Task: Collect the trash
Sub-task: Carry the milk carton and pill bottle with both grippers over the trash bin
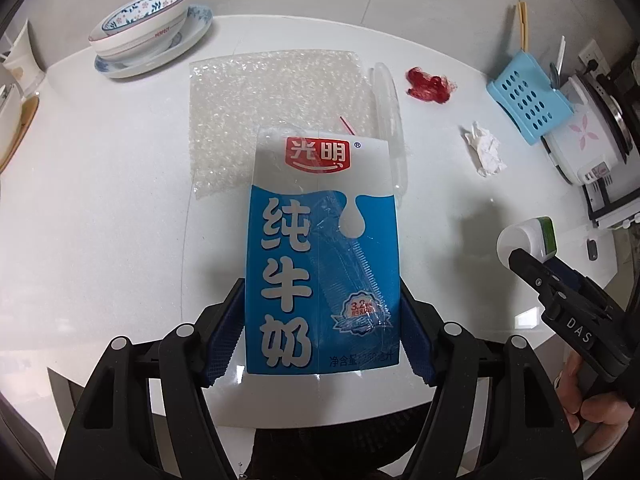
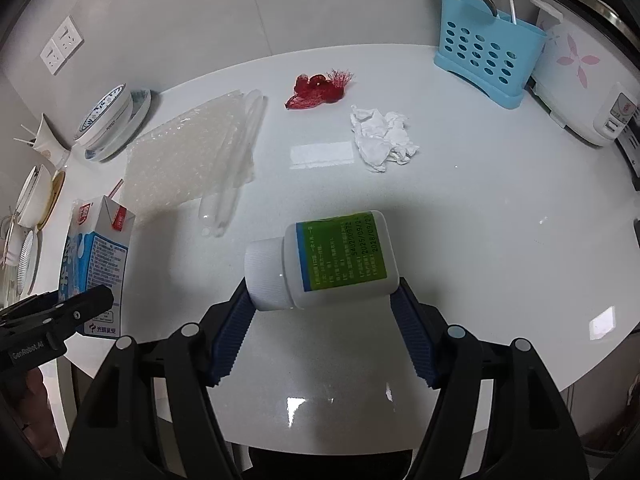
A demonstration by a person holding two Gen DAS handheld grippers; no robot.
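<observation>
Left gripper [image 1: 320, 332] clamps milk carton [image 1: 322, 256] at frame centre; right gripper [image 2: 320, 320] clamps pill bottle [image 2: 324, 260] sideways, both apparently lifted for disposal.

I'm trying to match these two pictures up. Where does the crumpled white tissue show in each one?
Left wrist view: the crumpled white tissue lies right of centre, below the red mesh scrap.
Right wrist view: the tissue lies above centre, right of the bubble wrap.
Shared landmark: the blue perforated utensil holder, beyond the tissue to its right.
</observation>
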